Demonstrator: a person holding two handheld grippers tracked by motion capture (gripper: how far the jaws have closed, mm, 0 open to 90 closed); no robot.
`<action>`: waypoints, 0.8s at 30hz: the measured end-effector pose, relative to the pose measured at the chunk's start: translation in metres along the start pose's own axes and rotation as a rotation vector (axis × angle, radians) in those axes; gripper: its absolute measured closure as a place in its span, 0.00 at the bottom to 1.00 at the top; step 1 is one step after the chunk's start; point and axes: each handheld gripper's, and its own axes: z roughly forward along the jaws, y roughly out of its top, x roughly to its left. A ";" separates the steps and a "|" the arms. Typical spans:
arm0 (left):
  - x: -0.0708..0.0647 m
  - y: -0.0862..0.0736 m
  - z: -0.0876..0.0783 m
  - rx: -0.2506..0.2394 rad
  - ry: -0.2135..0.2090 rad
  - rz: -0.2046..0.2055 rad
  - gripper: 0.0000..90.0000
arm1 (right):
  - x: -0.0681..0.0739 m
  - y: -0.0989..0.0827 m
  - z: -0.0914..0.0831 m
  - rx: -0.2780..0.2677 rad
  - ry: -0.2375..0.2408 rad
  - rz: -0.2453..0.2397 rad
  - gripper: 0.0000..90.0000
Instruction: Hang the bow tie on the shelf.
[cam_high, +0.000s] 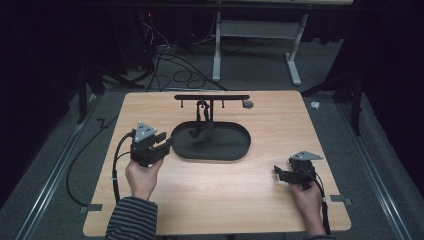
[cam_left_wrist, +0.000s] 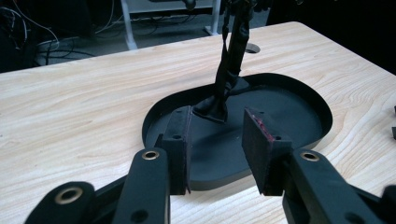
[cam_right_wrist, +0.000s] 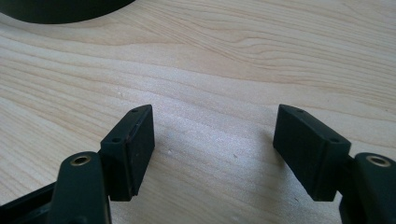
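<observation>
A light wooden tabletop (cam_high: 210, 200) carries a black oval tray (cam_high: 227, 147) with a black T-shaped stand (cam_high: 211, 97), from which a limp black strap (cam_left_wrist: 231, 60) hangs into the tray. The left tool (cam_left_wrist: 217, 151), jaws apart, hovers at the tray's near-left rim; the right tool (cam_right_wrist: 215, 149), jaws apart, waits empty, near right. A careless reach could likely topple the stand.

Light wood surface (cam_high: 210, 200), rounded corners, sitting on grey carpet floor (cam_high: 45, 150). Metal floor rails (cam_high: 50, 185) run along both sides of it. Behind it: white desk frame (cam_high: 257, 30) with two legs, and a tangle of black cables (cam_high: 170, 65) on the carpet. Black drapes (cam_high: 395, 60) close off the sides and the back is dark. Light falls mainly on the wood.
</observation>
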 end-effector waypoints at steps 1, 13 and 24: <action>0.000 -0.001 -0.001 -0.001 0.000 -0.003 0.70 | 0.000 0.000 0.000 0.000 0.000 0.001 0.34; 0.002 -0.012 -0.005 -0.003 0.008 -0.029 0.69 | 0.000 0.000 0.000 0.000 0.000 -0.001 0.34; 0.006 -0.024 -0.008 0.003 0.016 -0.053 0.68 | 0.000 0.000 0.000 0.000 -0.001 0.000 0.34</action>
